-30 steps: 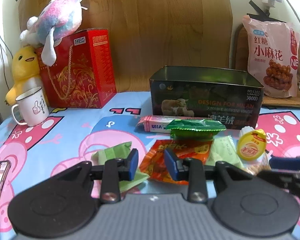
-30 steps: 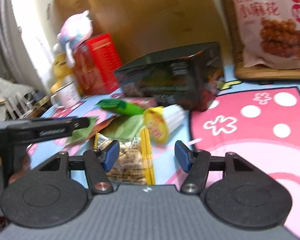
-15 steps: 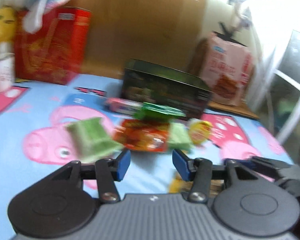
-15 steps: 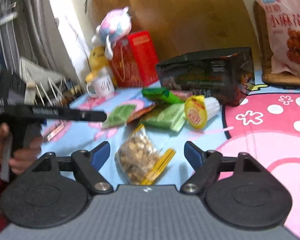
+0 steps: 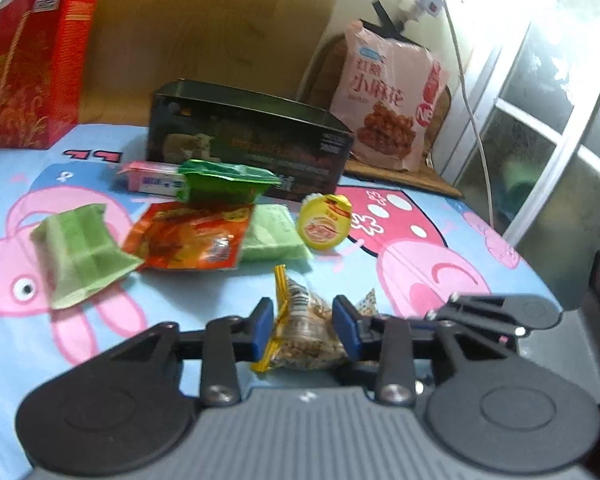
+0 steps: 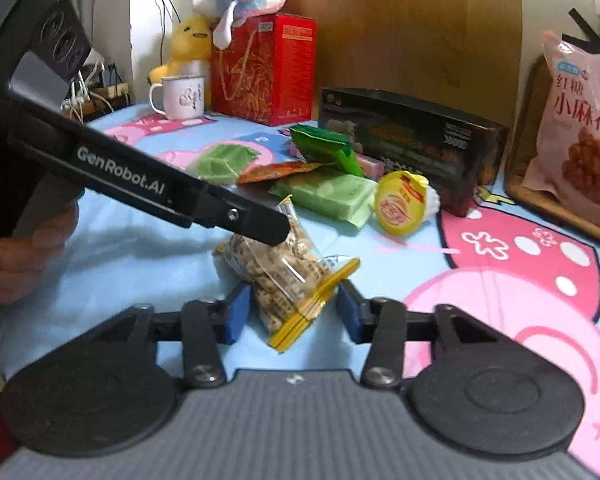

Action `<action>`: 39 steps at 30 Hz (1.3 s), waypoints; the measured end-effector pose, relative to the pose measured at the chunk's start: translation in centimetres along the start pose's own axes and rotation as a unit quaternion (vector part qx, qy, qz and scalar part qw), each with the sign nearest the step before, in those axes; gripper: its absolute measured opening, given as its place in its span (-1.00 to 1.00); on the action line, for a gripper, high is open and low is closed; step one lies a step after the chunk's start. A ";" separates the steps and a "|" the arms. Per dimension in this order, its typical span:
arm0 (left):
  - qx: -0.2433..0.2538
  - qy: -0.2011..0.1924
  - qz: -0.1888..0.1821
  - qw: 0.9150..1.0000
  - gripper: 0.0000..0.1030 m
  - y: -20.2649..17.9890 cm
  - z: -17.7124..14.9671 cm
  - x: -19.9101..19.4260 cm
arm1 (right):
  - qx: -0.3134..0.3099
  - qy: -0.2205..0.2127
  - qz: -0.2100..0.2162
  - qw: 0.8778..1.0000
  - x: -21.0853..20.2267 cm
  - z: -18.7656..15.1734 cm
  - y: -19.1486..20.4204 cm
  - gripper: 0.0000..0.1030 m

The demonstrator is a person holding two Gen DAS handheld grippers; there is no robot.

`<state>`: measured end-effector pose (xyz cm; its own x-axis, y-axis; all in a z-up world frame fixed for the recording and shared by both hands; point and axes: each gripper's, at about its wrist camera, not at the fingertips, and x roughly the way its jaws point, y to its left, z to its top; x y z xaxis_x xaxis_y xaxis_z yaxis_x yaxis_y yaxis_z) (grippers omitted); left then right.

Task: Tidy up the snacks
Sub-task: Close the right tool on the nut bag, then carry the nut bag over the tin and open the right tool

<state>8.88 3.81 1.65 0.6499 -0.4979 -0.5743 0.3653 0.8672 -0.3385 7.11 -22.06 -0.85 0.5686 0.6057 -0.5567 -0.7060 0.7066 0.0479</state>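
Two tools closing on one nut packet (image 5: 304,340), lying on the printed cloth (image 5: 440,280) nearest of the loose snacks. Left tool (image 5: 304,328): pads pressed on the packet's sides. Right tool (image 6: 292,312): pads either side of the yellow seal end, right pad not yet touching. Step judged: pickup for the open dark tin (image 5: 248,136) behind. Next move, probably: one firm pinch, then a lift over the rim. Crinkly clear film, lumpy filling, stiff flat seal strip; likely slippery.
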 end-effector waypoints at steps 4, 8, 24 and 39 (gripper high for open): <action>-0.003 -0.034 0.000 0.999 -0.38 0.5 2.1 -1.8 | 0.001 -0.027 0.010 1.000 0.4 1.0 0.4 -0.43; 0.017 -0.088 0.007 0.996 -0.38 0.2 6.1 -2.5 | 0.011 -0.082 -0.001 0.997 1.0 4.0 -0.9 -0.43; -0.019 -0.146 0.096 0.984 -0.35 3.9 15.8 5.1 | 0.071 -0.145 -0.094 0.982 6.1 10.1 -9.3 -0.22; -0.044 -0.090 0.134 0.986 -0.30 6.1 14.1 7.9 | 0.164 -0.104 -0.077 0.978 6.3 7.8 -12.4 -0.22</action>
<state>25.66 5.31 5.57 0.8256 -0.2352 -0.5130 0.1108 0.9589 -0.2613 22.77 -24.17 1.51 0.7557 0.5195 -0.3989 -0.4503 0.8543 0.2596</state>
